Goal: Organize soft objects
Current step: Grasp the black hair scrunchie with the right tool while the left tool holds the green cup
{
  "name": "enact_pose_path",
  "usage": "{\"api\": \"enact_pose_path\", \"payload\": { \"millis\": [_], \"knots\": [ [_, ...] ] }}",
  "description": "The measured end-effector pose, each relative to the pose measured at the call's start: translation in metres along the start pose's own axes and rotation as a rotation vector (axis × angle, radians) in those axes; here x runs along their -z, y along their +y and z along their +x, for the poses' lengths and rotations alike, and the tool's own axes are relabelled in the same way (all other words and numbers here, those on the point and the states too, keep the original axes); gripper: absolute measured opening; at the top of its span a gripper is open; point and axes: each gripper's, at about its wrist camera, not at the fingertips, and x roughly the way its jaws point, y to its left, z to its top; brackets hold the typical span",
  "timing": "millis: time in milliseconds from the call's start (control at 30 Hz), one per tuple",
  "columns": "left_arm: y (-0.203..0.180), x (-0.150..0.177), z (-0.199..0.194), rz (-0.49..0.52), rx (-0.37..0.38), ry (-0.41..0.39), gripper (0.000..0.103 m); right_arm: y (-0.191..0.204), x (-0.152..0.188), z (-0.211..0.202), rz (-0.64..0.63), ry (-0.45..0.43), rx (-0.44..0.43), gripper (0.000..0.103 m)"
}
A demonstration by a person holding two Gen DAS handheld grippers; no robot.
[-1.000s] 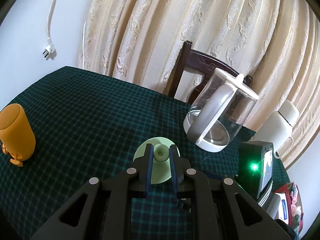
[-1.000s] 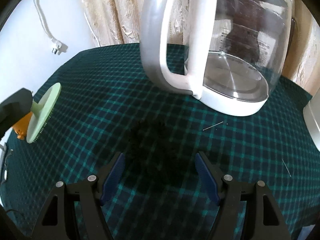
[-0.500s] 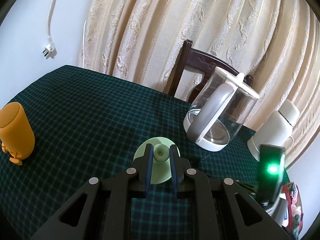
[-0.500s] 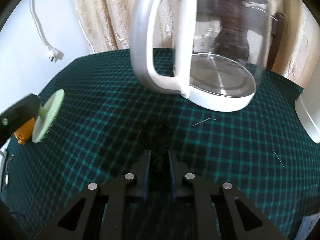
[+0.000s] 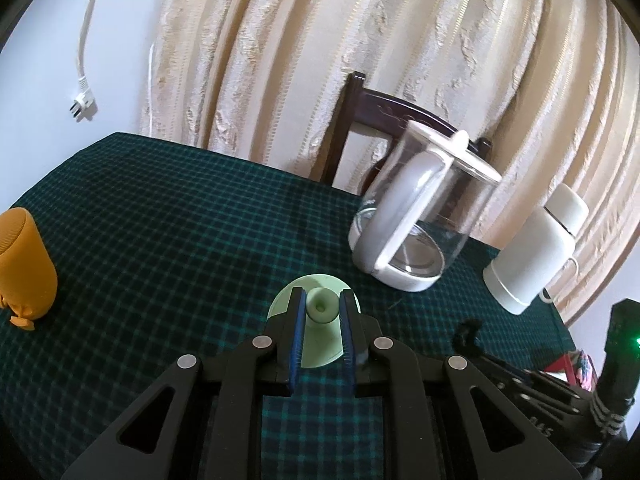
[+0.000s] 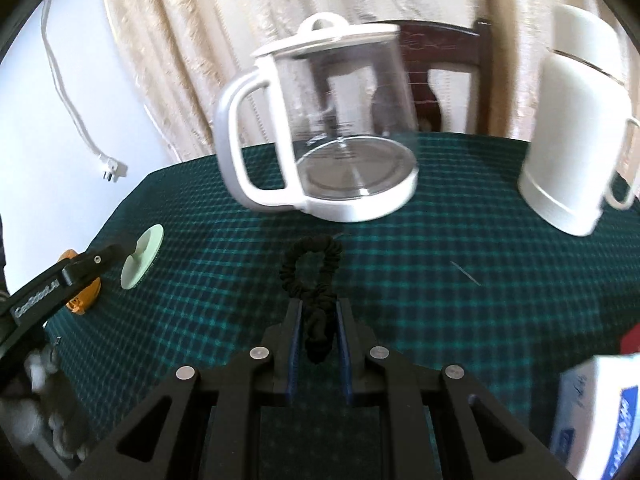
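**Both tongs loaded above the checked cloth**

The right gripper (image 6: 316, 332) is clamped on a black fabric scrunchie (image 6: 312, 276), lifted clear for sorting. The left gripper (image 5: 320, 332) pinches the stem of a pale green round silicone brush (image 5: 316, 316), held off the dark green checked tablecloth (image 5: 160, 220).

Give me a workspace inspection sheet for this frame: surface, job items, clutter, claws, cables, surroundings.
Surface: table under dark green checked cloth.
Job's things: black scrunchie pinched in the right claw, lifted; pale green round brush held by its knob in the left claw.
Clutter: glass kettle, white flask, orange speaker, printed box.
Claws: left claw shut on brush; right claw shut on scrunchie.
Cables: white plug lead hanging on the wall.
Surroundings: cream curtain, dark wooden chair.
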Motion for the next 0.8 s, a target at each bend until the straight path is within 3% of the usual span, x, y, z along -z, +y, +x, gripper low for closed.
{"api": "enact_pose_path", "payload": {
  "millis": [433, 800],
  "knots": [
    [-0.036, 0.014, -0.001, 0.098, 0.066, 0.028, 0.017, -0.06, 0.037, -0.067, 0.128, -0.087, 0.066, 0.017],
    [-0.069, 0.031, -0.001, 0.166, 0.127, 0.086, 0.017, -0.106, 0.065, -0.119, 0.206, -0.171, 0.174, 0.017]
  ]
}}
